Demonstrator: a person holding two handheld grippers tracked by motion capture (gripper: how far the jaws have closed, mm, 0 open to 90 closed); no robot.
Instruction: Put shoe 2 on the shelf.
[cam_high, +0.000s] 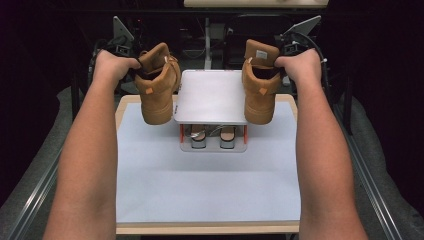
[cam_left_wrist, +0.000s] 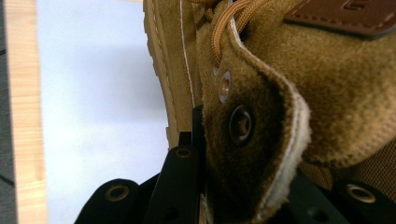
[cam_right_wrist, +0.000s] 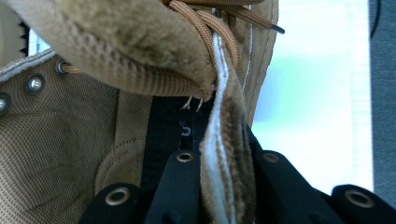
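Observation:
Two tan suede lace-up boots hang in the air above the far part of the table. The left boot (cam_high: 157, 87) dangles toe down from my left gripper (cam_left_wrist: 243, 186), which is shut on the eyelet flap of its upper (cam_left_wrist: 252, 116). The right boot (cam_high: 260, 85) hangs the same way from my right gripper (cam_right_wrist: 226, 182), which is shut on the white-lined edge of its upper (cam_right_wrist: 224, 140). In the high view each hand covers most of its gripper at the boot's collar. Between the boots stands a small white shoe rack (cam_high: 210, 95) with a bare top shelf.
On the rack's lower level sits a pair of shoes (cam_high: 200, 137). The rack rests on a white mat (cam_high: 210, 185) over a wooden table (cam_high: 205, 229). Dark frames and cables stand behind the table, and metal rails run along both sides.

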